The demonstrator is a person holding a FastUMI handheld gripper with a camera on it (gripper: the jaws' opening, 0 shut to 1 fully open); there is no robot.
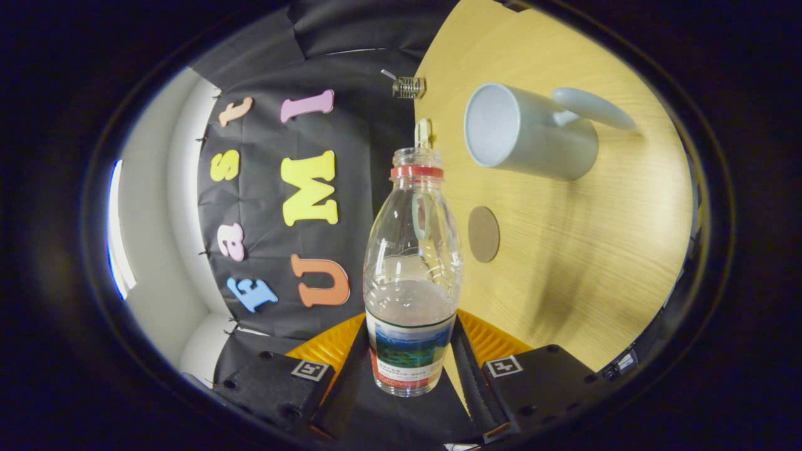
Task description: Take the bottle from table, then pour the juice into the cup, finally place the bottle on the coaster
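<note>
the bottle (pixel 410 275) fills the gap between the fingers of the hand-held gripper (pixel 410 360), both pressing its sides. beyond its open neck the cup (pixel 529 131) stands close. a flat coaster (pixel 484 234) lies between bottle and cup, with bare desk (pixel 595 250) around it.

Bottle (pixel 411 275): between the fingers of the gripper (pixel 410 369), both pressing its lower body
Cup (pixel 532 130): on the table (pixel 595 250), beyond the bottle's mouth
Coaster (pixel 484 234): on the table, just beside the bottle, between bottle and cup
</note>
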